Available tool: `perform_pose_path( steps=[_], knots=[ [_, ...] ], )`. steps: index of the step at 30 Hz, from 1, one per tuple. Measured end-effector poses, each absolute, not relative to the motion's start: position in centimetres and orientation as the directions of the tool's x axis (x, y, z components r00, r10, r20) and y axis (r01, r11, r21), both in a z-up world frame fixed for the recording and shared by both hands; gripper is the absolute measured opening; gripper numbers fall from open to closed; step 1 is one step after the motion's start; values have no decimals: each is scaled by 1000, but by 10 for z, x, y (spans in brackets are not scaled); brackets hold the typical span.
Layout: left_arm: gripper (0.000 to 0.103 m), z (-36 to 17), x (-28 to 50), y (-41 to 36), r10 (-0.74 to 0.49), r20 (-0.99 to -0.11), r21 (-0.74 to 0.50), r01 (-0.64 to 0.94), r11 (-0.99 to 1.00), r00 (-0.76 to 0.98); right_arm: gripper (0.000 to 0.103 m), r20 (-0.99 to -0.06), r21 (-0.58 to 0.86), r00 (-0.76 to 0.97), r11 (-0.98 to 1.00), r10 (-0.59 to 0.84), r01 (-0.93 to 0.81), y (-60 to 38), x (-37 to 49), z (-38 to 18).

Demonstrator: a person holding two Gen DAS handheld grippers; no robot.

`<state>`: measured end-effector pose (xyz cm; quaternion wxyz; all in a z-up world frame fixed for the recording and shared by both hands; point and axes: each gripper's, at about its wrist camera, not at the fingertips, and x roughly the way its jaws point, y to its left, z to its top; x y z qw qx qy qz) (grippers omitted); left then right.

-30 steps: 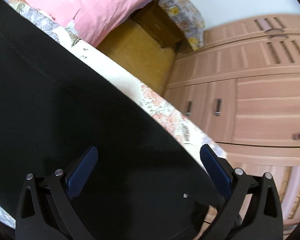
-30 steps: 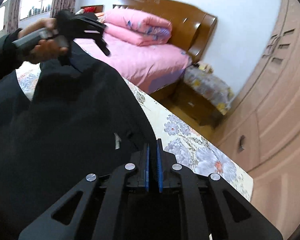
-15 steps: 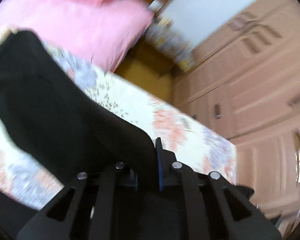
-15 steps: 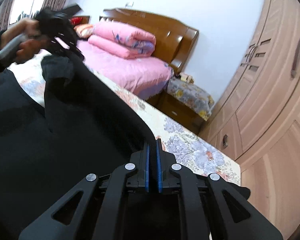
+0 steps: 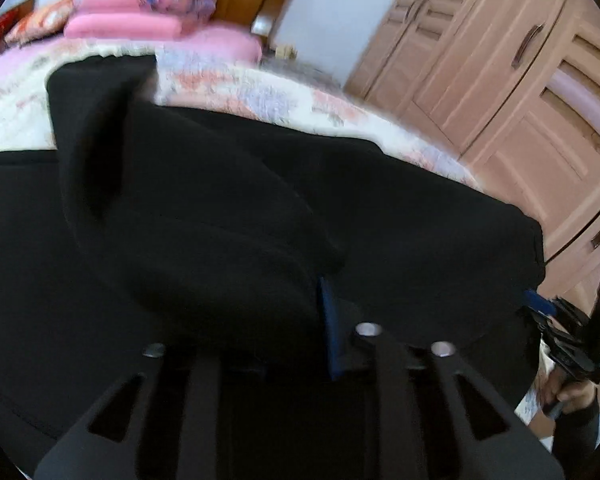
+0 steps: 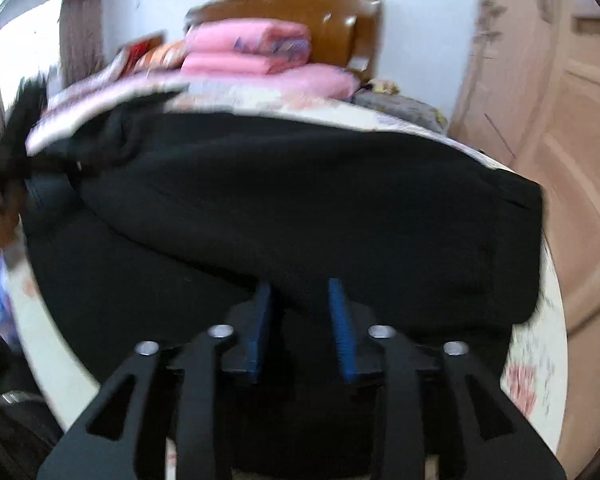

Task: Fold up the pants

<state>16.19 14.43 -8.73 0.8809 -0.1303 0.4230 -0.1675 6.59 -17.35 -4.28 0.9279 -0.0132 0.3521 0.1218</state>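
Left wrist view shows my left claw (image 5: 300, 320) clamped on a thick fold of the black pants (image 5: 228, 208), doubled over across the bed (image 5: 284, 96) toward its wardrobe-side edge. My right claw (image 6: 302, 320) stands narrowly parted over the cloth, gripping nothing I can see. I judge a fold is being laid; next I should let go and smooth it.

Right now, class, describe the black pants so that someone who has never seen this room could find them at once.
Start at the brown wooden headboard and follow the bed toward the camera onto the pale floral bedspread. The black fabric pants lie across it, folded over themselves. They are the only dark thing on the bed; the stacked pink quilts lie behind.
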Motion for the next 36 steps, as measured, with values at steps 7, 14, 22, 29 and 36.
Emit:
perform_pose_path(
  steps=[7, 14, 22, 29, 36],
  knots=[
    [75, -76, 156, 169, -485, -646, -510, 140, 849, 590, 85, -586, 416, 762, 910, 274, -8, -241, 39, -45],
    [77, -81, 154, 182, -512, -623, -579, 93, 810, 591, 75, -609, 541, 750, 827, 259, 153, -271, 75, -61],
    [78, -84, 154, 187, -522, -609, -602, 81, 795, 597, 37, -586, 624, 769, 748, 256, 227, -295, 94, -76],
    [79, -82, 154, 211, -546, -565, -673, 37, 738, 619, 24, -501, 599, 841, 783, 205, 166, -283, 71, -53],
    [9, -78, 172, 203, -511, -606, -618, 43, 785, 609, 24, -469, 611, 856, 780, 219, 135, -287, 79, -38]
  ],
)
